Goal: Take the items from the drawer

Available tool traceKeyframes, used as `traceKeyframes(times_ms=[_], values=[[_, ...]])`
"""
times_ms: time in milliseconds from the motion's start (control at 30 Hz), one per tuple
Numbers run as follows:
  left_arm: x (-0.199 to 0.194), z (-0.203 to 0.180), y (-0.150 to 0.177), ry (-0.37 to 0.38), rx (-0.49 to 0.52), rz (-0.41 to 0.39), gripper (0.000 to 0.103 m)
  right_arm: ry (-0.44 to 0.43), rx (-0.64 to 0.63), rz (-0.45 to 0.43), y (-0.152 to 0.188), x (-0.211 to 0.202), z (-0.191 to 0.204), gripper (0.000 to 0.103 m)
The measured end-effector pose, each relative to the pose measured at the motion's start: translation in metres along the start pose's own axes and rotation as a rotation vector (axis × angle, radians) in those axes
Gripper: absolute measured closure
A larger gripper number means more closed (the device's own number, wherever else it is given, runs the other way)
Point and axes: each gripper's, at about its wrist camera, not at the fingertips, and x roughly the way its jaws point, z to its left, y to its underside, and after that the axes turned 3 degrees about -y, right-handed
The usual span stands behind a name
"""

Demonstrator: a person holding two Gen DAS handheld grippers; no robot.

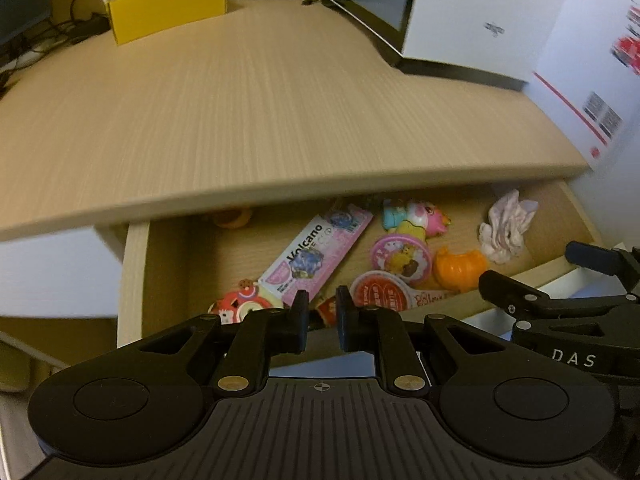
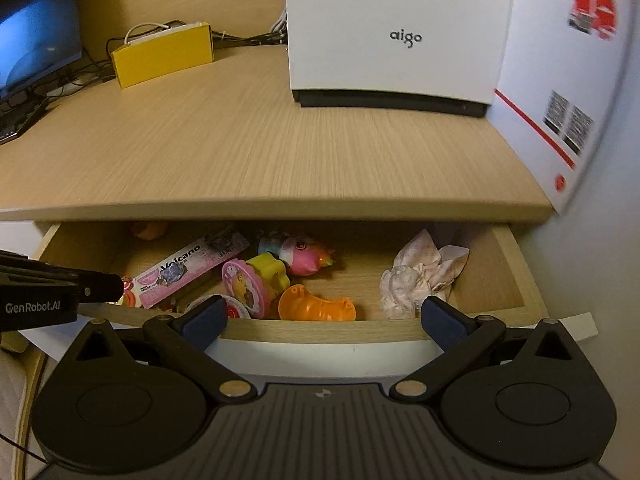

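Only right wrist view shows the monitor.

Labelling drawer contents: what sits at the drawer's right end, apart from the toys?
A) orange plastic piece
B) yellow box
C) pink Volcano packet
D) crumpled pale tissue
D: the crumpled pale tissue lies alone at the right end of the drawer, clear of the orange plastic piece and the other toys.

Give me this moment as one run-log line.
drawer: open, items inside | left gripper: nearly closed, empty, over front edge | right gripper: open, empty, facing orange toy | nothing removed yet
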Motion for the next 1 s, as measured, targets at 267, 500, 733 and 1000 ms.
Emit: traceKeyframes(times_ms=[267,500,733,1000], values=[[-0.031,-0.016,0.047,-0.007,0.033,0.021,0.087,0.009,0.001,0.026,0.04,-0.042,0.006,0.0],[-0.05,-0.018,0.075,-0.002,0.047,0.087,0.087,-0.031,-0.002,0.097,0.066,-0.079,0.005,0.0],[-0.053,-0.02,0.075,0.062,0.153,0.143,0.085,-0.095,-0.059,0.159,0.066,-0.081,0.001,0.002],[-0.027,0.022,0.023,-0.001,0.133,0.099,0.085,-0.115,0.014,0.068,0.033,-0.09,-0.009,0.006]])
